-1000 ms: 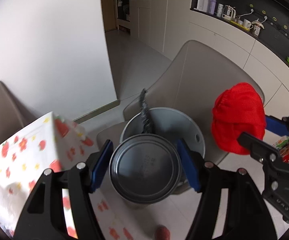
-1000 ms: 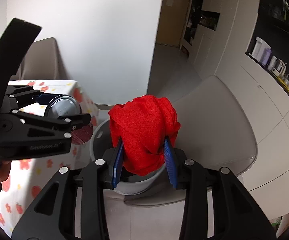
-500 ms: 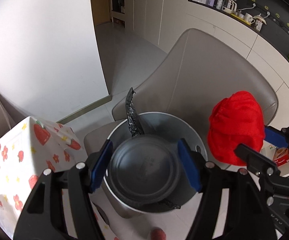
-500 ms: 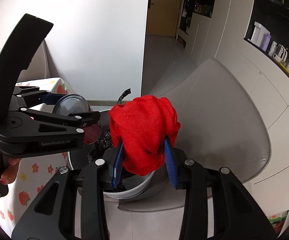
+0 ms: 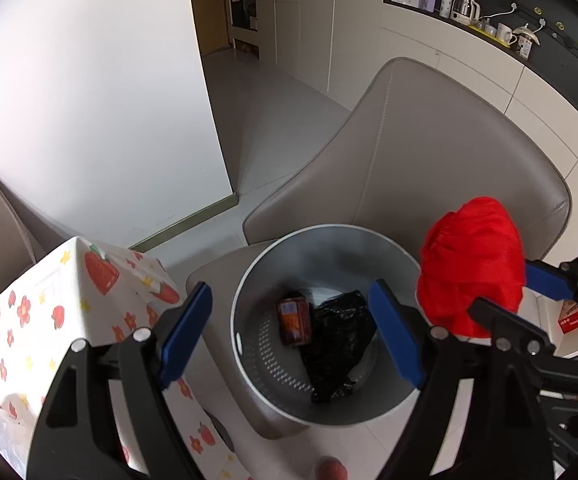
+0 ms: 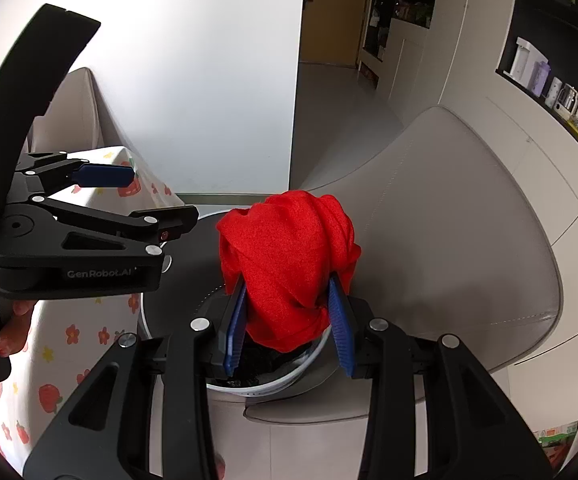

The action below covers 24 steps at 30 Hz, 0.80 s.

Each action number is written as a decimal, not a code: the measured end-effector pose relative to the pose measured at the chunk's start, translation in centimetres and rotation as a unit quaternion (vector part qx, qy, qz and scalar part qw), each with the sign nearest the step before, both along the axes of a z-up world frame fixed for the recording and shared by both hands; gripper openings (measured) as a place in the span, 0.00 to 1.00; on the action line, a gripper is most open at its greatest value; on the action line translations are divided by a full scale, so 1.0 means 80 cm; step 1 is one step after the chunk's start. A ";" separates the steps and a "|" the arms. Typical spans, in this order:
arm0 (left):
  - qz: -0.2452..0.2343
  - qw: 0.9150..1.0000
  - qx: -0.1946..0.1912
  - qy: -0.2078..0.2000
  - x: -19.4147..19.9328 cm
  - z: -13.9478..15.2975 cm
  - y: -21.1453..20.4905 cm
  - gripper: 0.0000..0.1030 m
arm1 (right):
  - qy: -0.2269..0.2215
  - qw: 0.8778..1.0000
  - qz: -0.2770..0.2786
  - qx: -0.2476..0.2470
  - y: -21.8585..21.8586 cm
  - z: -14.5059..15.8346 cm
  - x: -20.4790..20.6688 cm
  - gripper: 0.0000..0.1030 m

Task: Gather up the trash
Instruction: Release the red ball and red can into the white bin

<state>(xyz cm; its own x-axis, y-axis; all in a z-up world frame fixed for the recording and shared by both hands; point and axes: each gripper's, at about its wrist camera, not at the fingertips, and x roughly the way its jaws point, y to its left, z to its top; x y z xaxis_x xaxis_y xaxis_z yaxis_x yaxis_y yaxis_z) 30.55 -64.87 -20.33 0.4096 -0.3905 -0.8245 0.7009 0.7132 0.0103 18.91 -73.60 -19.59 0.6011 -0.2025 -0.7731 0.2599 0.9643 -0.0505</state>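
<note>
White wall [image 5: 89, 80], pale floor [image 5: 273, 104] — grey chair [image 5: 429, 152], strawberry-print tablecloth [image 5: 49, 300].

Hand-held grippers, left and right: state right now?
Left hand-held gripper: open, jaws have just been opening, nothing between them; it hangs over the metal bin.
Right hand-held gripper: shut on the red cloth.

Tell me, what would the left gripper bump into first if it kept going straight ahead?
Probably the trash inside the gray bin. The left gripper is open and empty, aimed down into it, where a can and a black bag lie. Depth is hard to judge.
</note>
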 end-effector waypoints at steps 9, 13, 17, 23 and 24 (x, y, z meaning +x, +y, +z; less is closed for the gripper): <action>0.006 1.000 0.015 0.003 -0.007 -0.007 0.017 0.79 | 0.006 1.000 0.005 0.004 0.014 -0.005 0.009 0.54; 0.013 1.000 0.016 0.003 -0.014 -0.004 0.029 0.79 | 0.001 1.000 0.008 0.004 0.019 0.000 0.006 0.54; 0.020 1.000 0.016 -0.001 -0.020 0.001 0.044 0.79 | -0.005 1.000 0.014 0.003 0.028 0.007 0.000 0.54; 0.040 0.999 0.011 -0.012 -0.028 0.019 0.078 0.79 | -0.011 1.000 0.028 0.000 0.052 0.022 -0.007 0.54; 0.045 0.999 0.010 -0.015 -0.031 0.023 0.086 0.79 | -0.013 0.999 0.032 0.000 0.057 0.026 -0.009 0.54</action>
